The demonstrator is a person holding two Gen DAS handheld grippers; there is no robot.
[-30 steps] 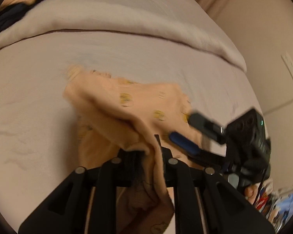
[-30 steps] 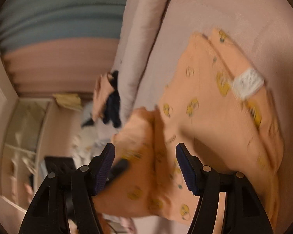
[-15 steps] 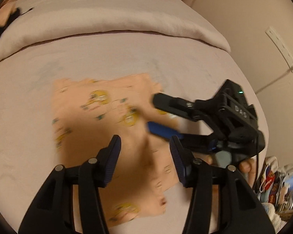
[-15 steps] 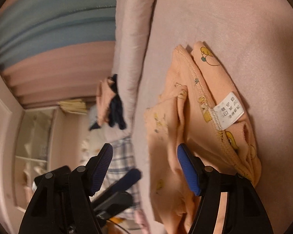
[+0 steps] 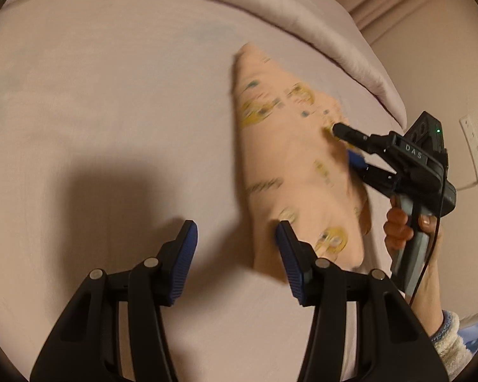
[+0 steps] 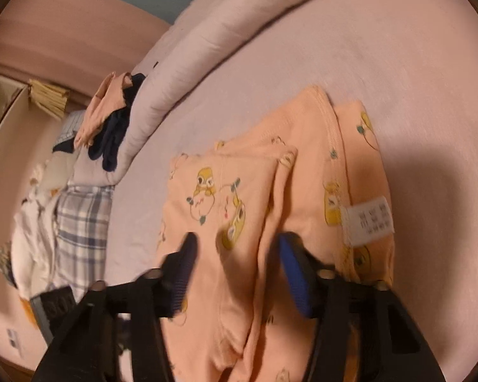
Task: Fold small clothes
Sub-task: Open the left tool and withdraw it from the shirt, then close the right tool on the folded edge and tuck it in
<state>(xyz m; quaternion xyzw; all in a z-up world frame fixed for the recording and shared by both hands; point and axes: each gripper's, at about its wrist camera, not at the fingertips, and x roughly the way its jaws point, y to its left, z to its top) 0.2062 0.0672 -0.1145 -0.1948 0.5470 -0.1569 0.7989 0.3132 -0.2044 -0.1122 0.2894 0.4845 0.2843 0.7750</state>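
Left wrist view looks down on a pale pink bed (image 5: 105, 102) with a peach garment (image 5: 296, 172) lying folded on the sheet, printed with small yellow birds. The left gripper (image 5: 235, 238) hangs above the sheet with its blue pads spread wide and nothing between them; its right pad (image 5: 286, 251) sits over the garment's near edge, while the left pad is over bare sheet. A dark shadow falls on the sheet just left of the garment.

At the far side of the garment the right gripper (image 5: 347, 146) reaches in from the right, held by a hand (image 5: 404, 222) on its grey grip. Its fingers are parted, with the tips at the cloth's right edge; whether they touch the fabric I cannot tell.

Right wrist view shows the same garment (image 6: 258, 210) from close by, stacked in several layers with a white label (image 6: 369, 219) on the right layer. The right gripper (image 6: 235, 254) is open here as well, its pads straddling the middle fold but not pinching it. A rolled duvet (image 6: 207, 41) runs along the bed's far edge, with a dark and peach bundle of clothes (image 6: 111, 121) on its end and a plaid cloth (image 6: 83, 222) beside the mattress.
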